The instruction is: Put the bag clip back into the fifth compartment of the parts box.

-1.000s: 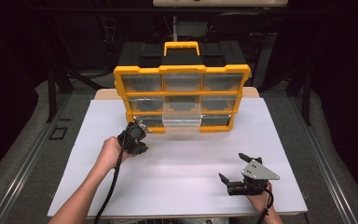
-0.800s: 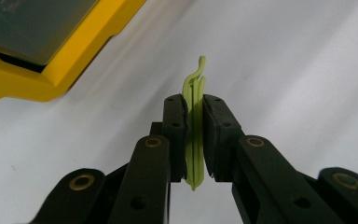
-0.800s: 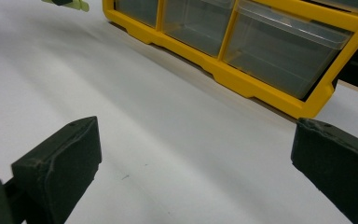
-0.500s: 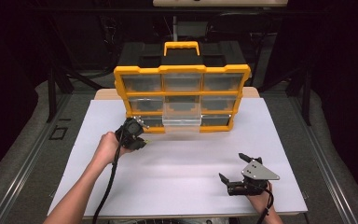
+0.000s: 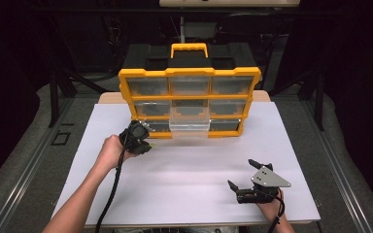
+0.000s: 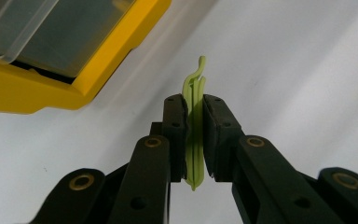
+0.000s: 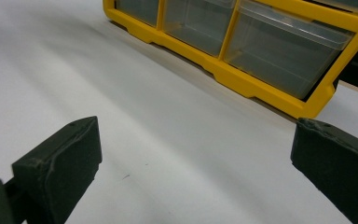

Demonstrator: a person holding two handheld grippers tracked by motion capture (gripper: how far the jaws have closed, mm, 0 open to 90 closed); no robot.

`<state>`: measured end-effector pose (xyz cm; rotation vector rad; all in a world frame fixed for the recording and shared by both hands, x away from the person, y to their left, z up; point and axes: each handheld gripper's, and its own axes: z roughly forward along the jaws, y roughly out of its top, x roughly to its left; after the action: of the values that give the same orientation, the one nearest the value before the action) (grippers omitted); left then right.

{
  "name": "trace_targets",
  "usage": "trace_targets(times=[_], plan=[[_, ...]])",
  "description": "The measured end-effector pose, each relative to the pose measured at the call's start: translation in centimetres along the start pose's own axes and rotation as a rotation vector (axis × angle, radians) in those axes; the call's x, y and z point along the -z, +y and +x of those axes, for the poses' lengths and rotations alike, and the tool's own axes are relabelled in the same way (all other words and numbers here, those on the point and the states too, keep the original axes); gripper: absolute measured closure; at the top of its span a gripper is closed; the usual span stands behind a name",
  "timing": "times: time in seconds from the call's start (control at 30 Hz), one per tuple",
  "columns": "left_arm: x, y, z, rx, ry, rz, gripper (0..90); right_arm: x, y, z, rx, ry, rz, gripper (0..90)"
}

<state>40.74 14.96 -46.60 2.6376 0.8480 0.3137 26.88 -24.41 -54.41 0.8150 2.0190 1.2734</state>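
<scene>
A yellow organiser [image 5: 189, 99] with clear drawers stands at the back of the white table [image 5: 189, 194]. Its bottom middle drawer [image 5: 189, 125] is pulled out. My left gripper [image 5: 143, 143] hovers just left of that drawer, by the organiser's lower left corner. In the left gripper view its jaws are shut on a thin light-green clip [image 6: 194, 126], whose curled tip sticks out past the pads. My right gripper [image 5: 247, 180] rests near the table's front right, jaws wide open, nothing between them [image 7: 196, 158].
The organiser's yellow frame [image 7: 242, 79] and clear drawers [image 7: 279, 51] lie ahead of the right gripper. A black case with a yellow handle [image 5: 189, 48] stands behind the organiser. Dark floor and stands surround the table.
My left gripper has moved a little away from me and rightward, closer to the organiser's lower left corner and the pulled-out drawer. The right gripper has stayed put.
</scene>
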Motion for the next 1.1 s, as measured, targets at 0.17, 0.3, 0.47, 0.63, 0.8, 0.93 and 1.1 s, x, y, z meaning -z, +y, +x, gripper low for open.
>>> trace_targets(times=[0.17, 0.3, 0.47, 0.63, 0.8, 0.93, 1.1], plan=[[0.4, 0.3, 0.1, -0.009, 0.003, 0.006, 80.2, 0.0, 0.0, 0.0, -0.001, 0.002, -0.001, 1.4], [0.7, 0.6, 0.2, -0.015, 0.001, -0.011, 80.2, 0.0, 0.0, 0.0, -0.002, 0.002, 0.0, 1.4], [1.3, 1.0, 0.4, -0.015, 0.01, -0.015, 80.3, 0.0, 0.0, 0.0, 0.001, 0.001, 0.0, 1.4], [1.9, 1.0, 0.9, -0.011, 0.011, -0.029, 80.3, 0.0, 0.0, 0.0, 0.003, 0.002, 0.0, 1.4], [2.1, 1.2, 1.1, -0.015, 0.009, -0.023, 80.3, 0.0, 0.1, 0.1, 0.004, 0.004, 0.003, 1.4], [2.3, 1.3, 1.3, -0.011, 0.011, -0.032, 80.3, 0.0, 0.0, 0.1, 0.003, 0.003, 0.001, 1.4], [2.9, 1.6, 1.6, -0.007, 0.016, -0.048, 80.3, 0.1, 0.1, 0.1, 0.0, 0.004, 0.0, 1.4]])
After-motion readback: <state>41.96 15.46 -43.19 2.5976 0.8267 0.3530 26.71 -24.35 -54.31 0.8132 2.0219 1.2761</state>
